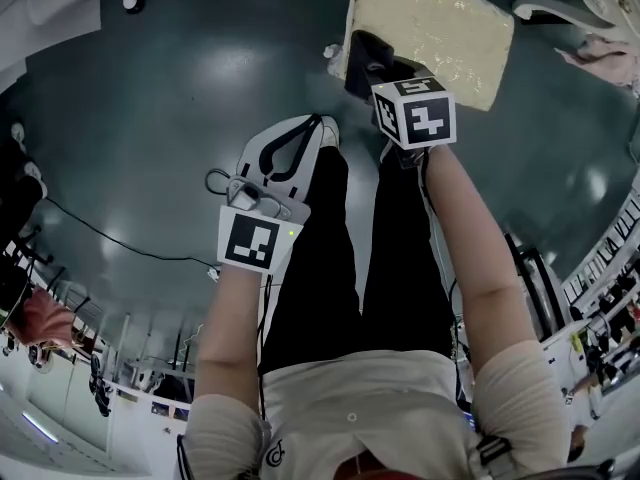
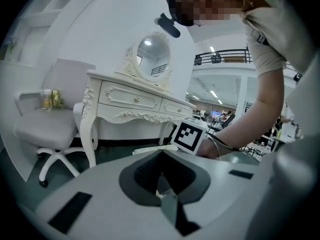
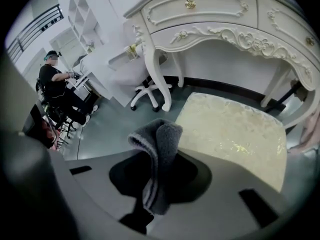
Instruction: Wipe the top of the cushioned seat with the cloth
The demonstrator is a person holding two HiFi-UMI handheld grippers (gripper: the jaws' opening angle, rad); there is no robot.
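Observation:
The cushioned seat (image 1: 430, 28) has a pale yellow patterned top and stands on the dark floor ahead of my feet. The right gripper view shows the seat (image 3: 230, 134) just beyond the jaws, in front of the dressing table. My right gripper (image 1: 368, 66) hangs over the seat's near left corner, shut on a dark grey cloth (image 3: 159, 149) that folds up out of the jaws. The cloth (image 1: 362, 56) hides the fingertips. My left gripper (image 1: 300, 138) is held low over my left shoe, away from the seat, with its jaws together and nothing in them (image 2: 162, 189).
A white carved dressing table (image 3: 225, 14) stands behind the seat, with an oval mirror (image 2: 152, 56) on it. A white swivel chair (image 2: 45, 129) is to its left. Something pink (image 1: 605, 58) lies right of the seat. A cable (image 1: 110, 233) crosses the floor. A person (image 3: 55, 84) sits far left.

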